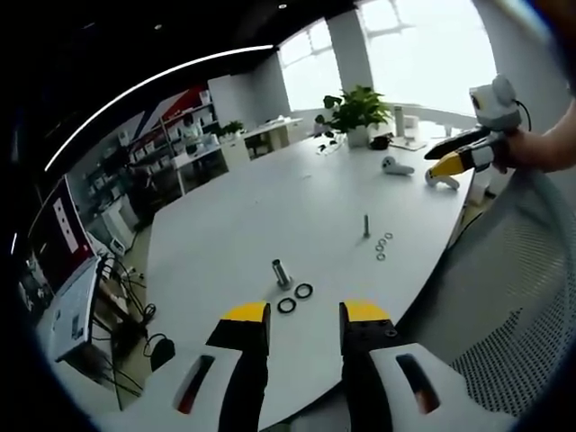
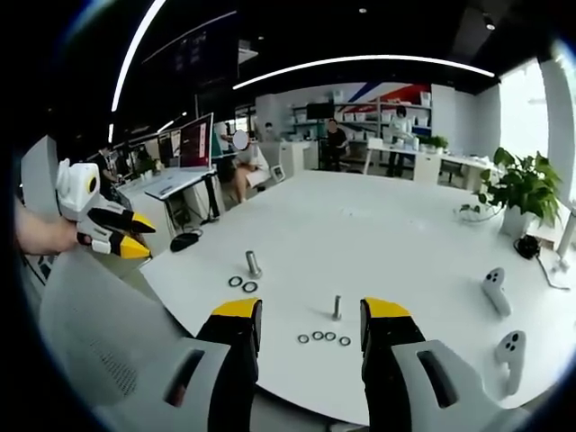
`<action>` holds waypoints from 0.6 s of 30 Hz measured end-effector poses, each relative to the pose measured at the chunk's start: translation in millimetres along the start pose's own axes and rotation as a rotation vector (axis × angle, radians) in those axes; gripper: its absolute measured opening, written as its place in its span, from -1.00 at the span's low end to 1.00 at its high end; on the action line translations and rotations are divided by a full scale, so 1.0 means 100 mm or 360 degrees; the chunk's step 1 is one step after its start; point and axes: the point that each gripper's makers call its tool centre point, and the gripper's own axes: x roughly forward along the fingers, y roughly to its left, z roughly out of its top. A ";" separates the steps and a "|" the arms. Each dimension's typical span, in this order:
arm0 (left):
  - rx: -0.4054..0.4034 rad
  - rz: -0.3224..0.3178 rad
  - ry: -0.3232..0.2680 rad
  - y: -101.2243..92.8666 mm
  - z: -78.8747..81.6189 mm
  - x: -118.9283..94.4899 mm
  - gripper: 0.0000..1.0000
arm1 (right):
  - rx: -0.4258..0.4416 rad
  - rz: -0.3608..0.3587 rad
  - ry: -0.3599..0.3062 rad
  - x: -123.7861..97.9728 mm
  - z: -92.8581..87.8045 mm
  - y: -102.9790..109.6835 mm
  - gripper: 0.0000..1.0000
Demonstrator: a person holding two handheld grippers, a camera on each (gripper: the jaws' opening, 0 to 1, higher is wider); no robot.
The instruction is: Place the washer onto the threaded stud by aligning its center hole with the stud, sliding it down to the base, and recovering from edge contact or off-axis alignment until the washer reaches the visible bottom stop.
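Ahead of my left gripper, just past the tips of its released, empty jaws, I see a short metal cylinder standing on the white desk with two dark rings lying flat beside it. Farther out and to the right of those jaws stands the threaded stud, upright, its long axis straight up from the desk, with the washers scattered just beside its foot. Switching to the right gripper view, my right gripper hangs with its jaws spread and holding nothing, and the stud sits almost dead centre between them, a little beyond the tips, the washers in a short row on the near side of it. So I judge the right hand the nearer one for the pick: a washer lies flat and must be lifted, then lowered along the vertical stud. No washer is on the stud yet. I can read no label or writing on any part.
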 end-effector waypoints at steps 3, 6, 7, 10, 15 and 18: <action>0.0000 0.0010 -0.0002 0.02 0.00 0.00 -0.43 | 0.0000 0.0008 -0.0008 0.00 0.01 0.01 -0.08; -0.0014 0.0016 -0.0001 0.04 -0.01 0.00 -0.43 | 0.0001 0.0005 -0.0006 0.00 0.01 0.01 -0.08; -0.0013 0.0016 -0.0003 0.03 -0.01 -0.01 -0.43 | -0.0001 0.0007 -0.0006 0.00 0.01 0.01 -0.08; -0.0004 0.0018 -0.0006 0.03 0.00 0.00 -0.43 | -0.0001 0.0008 -0.0007 0.00 0.01 0.01 -0.08; -0.0020 0.0027 -0.0004 0.05 0.00 -0.01 -0.44 | 0.0003 0.0013 -0.0010 0.00 0.02 0.02 -0.08; -0.0018 0.0021 0.0001 0.04 -0.01 0.00 -0.44 | 0.0005 0.0016 -0.0011 0.00 0.02 0.03 -0.08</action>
